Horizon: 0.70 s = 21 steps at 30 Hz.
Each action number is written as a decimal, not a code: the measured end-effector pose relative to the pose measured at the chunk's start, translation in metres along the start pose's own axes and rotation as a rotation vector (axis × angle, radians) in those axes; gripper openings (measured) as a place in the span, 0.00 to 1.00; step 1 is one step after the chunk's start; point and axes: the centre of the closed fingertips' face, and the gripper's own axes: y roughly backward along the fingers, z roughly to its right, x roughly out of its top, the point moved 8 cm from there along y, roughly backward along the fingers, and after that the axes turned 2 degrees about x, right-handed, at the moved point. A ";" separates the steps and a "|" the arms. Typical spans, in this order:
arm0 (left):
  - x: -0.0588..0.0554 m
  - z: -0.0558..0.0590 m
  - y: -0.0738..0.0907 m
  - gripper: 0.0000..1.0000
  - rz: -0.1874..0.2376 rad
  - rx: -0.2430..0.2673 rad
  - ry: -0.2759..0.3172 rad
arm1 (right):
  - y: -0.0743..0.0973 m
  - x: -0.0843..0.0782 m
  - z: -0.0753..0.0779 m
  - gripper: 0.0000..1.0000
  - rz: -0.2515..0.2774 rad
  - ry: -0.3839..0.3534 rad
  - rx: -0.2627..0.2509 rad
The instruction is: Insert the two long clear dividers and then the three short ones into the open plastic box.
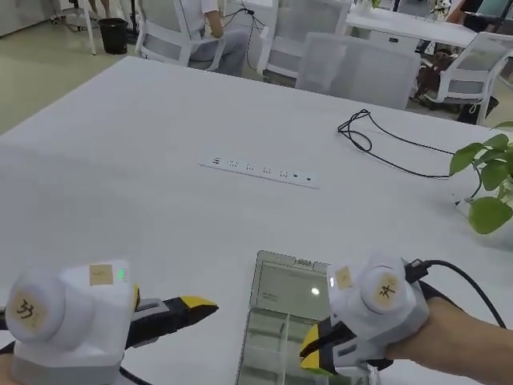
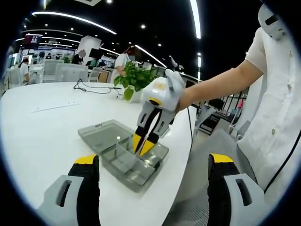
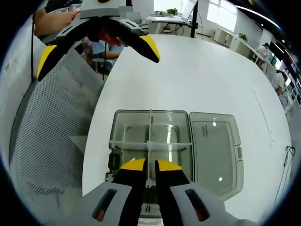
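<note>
The clear plastic box (image 1: 264, 337) lies open at the table's near edge, its lid (image 1: 292, 285) folded flat away from me. In the right gripper view the box (image 3: 117, 127) holds one long clear divider (image 3: 150, 125) crossed by another clear divider (image 3: 164, 144). My right gripper (image 3: 151, 165) reaches down into the box, jaws nearly together on the near end of a thin clear divider. The same gripper (image 2: 143, 146) dips into the box (image 2: 131, 172) in the left gripper view. My left gripper (image 2: 154, 159) hovers left of the box, open and holding nothing, also seen here (image 1: 196, 307).
A white power strip (image 1: 260, 171) lies mid-table, with a black cable (image 1: 377, 140) and a green plant (image 1: 485, 176) to the right. White mesh chairs (image 1: 353, 68) stand along the far edge, and another chair (image 3: 51, 122) stands beside the near edge. A person (image 1: 212, 32) sits beyond.
</note>
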 end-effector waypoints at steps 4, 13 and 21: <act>0.001 0.000 0.001 0.98 -0.001 0.004 -0.001 | 0.008 0.001 0.001 0.12 0.043 -0.039 -0.012; 0.001 0.000 0.004 0.99 -0.001 0.010 -0.004 | 0.039 -0.001 0.004 0.17 0.154 -0.128 -0.062; 0.001 0.000 0.006 0.99 -0.006 0.015 -0.009 | 0.070 -0.009 0.000 0.24 0.226 -0.183 -0.098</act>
